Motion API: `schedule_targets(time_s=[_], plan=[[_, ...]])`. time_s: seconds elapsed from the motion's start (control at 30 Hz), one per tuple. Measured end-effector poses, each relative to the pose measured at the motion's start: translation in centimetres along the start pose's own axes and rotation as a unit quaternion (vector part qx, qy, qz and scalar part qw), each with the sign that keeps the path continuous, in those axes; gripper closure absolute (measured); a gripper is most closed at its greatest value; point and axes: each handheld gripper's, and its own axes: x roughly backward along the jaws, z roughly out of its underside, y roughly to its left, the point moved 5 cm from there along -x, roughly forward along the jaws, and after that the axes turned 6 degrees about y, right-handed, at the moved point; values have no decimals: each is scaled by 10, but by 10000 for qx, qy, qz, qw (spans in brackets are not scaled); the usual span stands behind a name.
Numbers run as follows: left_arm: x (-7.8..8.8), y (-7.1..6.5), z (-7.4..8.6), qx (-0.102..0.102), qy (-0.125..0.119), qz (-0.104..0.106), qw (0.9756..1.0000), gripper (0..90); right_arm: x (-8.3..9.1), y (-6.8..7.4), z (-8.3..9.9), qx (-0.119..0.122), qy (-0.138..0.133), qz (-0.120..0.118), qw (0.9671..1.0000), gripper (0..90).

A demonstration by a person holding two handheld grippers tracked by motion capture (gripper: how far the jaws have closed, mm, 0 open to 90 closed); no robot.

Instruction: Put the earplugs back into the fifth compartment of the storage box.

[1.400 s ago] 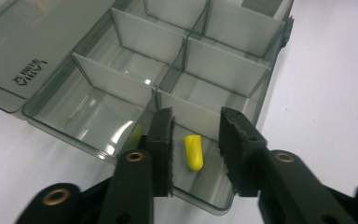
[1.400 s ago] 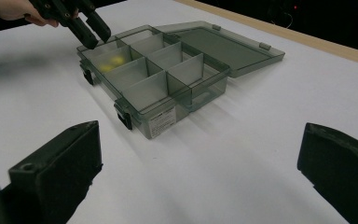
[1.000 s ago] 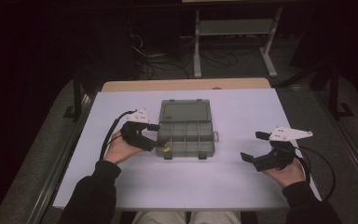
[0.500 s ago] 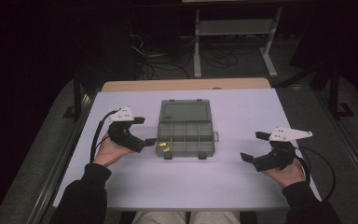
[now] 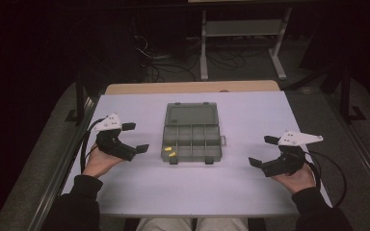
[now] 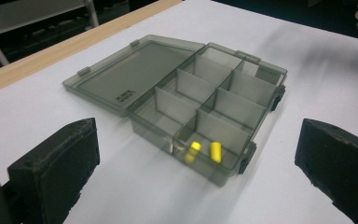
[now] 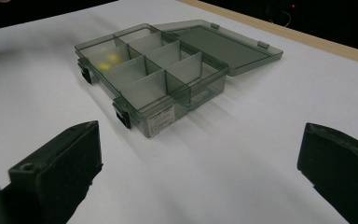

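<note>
High view shows a smoky, see-through compartment box (image 5: 191,132) lying near the middle of the bench (image 5: 250,192), a little toward the far edge, with its lid (image 5: 191,115) thrown fully back so it rests flat on the bench behind the tray. Laid open like that, every cell can be reached from above, which suits sorting work. Two small yellow pieces (image 5: 170,151) sit together in the near-left cell of the box, the corner closest to the left gripper (image 5: 136,137), so that hand looks like the one that serves this cell. The left gripper is just beside the box's left side, near the bench's left edge, and does not touch it; its jaws have just been opening and now its fingers (image 6: 56,170) stand wide apart with nothing between them, the box and the yellow pieces (image 6: 203,151) lying ahead of them on the bench in the left gripper view. I judge that a piece has just been let go into the cell and the hand is drawing clear. The right gripper (image 5: 264,151) is held well apart from the box, near the bench's right edge, its fingers (image 7: 60,172) likewise spread and empty; in the right gripper view the box (image 7: 158,74) lies ahead with its two black latches (image 7: 123,114) on the near wall. Kept out there, it leaves the tray free and is ready, I think, to help shut the lid or steady the box.
</note>
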Motion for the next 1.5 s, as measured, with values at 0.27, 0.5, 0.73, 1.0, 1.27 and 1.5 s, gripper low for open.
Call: schedule_targets(time_s=[0.27,0.5,0.73,1.0,1.27,1.5], plan=[[10,3,13,86,4,-97,9999,0,0,0,0,-1,2,2,10000,0],[16,4,23,118,-14,-203,9997,0,0,-1,1,-7,15,14,10000,0],[27,8,32,224,-170,-412,9988,0,0,-1,1,-11,11,16,10000,0],[38,9,41,352,-365,-686,9964,0,0,-1,1,-33,-19,34,10000,0],[50,10,52,451,-495,-816,9944,0,1,-1,3,-92,-51,84,9999,0],[65,15,60,583,-687,-1015,9907,0,3,-1,4,-129,-91,94,9998,0]])
